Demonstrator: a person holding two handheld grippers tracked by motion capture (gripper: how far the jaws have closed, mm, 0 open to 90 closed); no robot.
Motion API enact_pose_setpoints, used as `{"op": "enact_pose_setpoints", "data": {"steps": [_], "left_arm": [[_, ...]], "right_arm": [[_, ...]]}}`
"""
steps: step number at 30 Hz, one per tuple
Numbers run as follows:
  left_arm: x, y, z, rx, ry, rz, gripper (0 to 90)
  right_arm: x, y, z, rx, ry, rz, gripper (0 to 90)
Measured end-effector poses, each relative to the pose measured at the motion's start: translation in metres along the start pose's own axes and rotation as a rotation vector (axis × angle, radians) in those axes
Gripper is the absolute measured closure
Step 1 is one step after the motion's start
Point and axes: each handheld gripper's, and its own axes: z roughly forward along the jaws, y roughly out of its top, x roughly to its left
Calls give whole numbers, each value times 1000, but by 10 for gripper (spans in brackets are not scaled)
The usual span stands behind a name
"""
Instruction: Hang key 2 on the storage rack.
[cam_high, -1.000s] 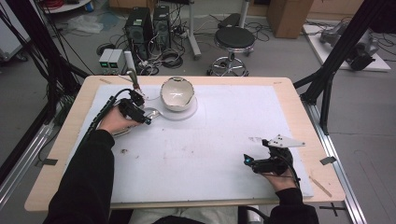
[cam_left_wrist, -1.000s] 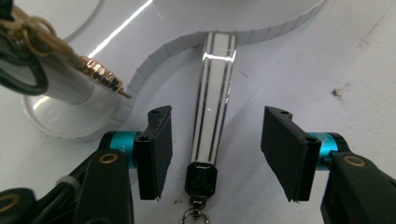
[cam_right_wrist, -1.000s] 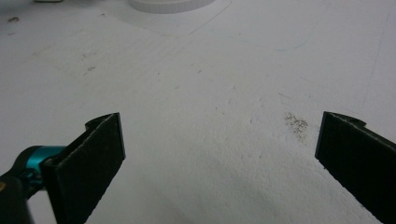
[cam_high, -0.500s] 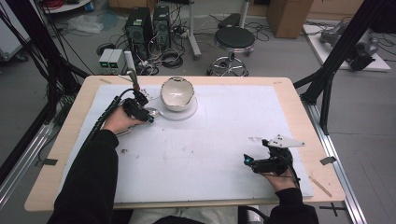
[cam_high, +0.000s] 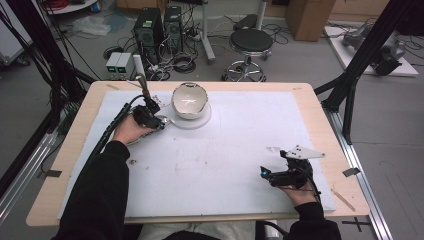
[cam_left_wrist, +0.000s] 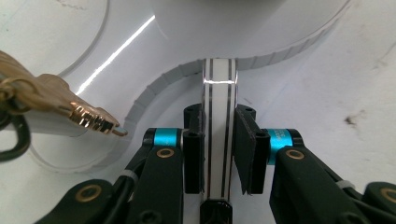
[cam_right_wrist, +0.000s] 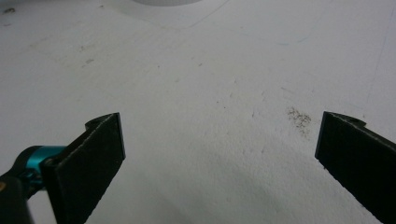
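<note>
the left gripper (cam_left_wrist: 218, 154) pinches a striped white handle (cam_left_wrist: 218, 135), perhaps a spoon's, beside the far-left bowl (cam_high: 190, 100); the right gripper (cam_right_wrist: 219, 158) rests spread, near right.

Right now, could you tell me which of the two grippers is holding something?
The left gripper, beside the white plate: its jaws are clamped on a white handle with dark stripes. The right gripper is wide open over bare table.
</note>
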Motion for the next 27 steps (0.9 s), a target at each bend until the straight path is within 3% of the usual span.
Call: {"op": "enact_pose_setpoints", "data": {"steps": [6, 10, 15, 19, 23, 27], "left_arm": [[-5, -5, -26, -90, 45, 16, 746], [-13, -14, -41, -104, 62, 62, 746], [-13, -26, -53, -162, 54, 40, 747], [-10, -33, -67, -195, 87, 38, 747], [-4, -38, -90, -257, 129, 7, 748], [7, -45, -113, -320, 177, -56, 749]], "right_arm": [[2, -2, -4, -5, -17, 4, 6], [2, -1, -11, -35, -26, 11, 6], [4, -2, -10, -35, -18, 11, 6], [7, 0, -8, -34, -11, -2, 6], [6, 0, -7, -31, -17, -9, 6], [6, 0, -7, -33, -25, 2, 6]]}}
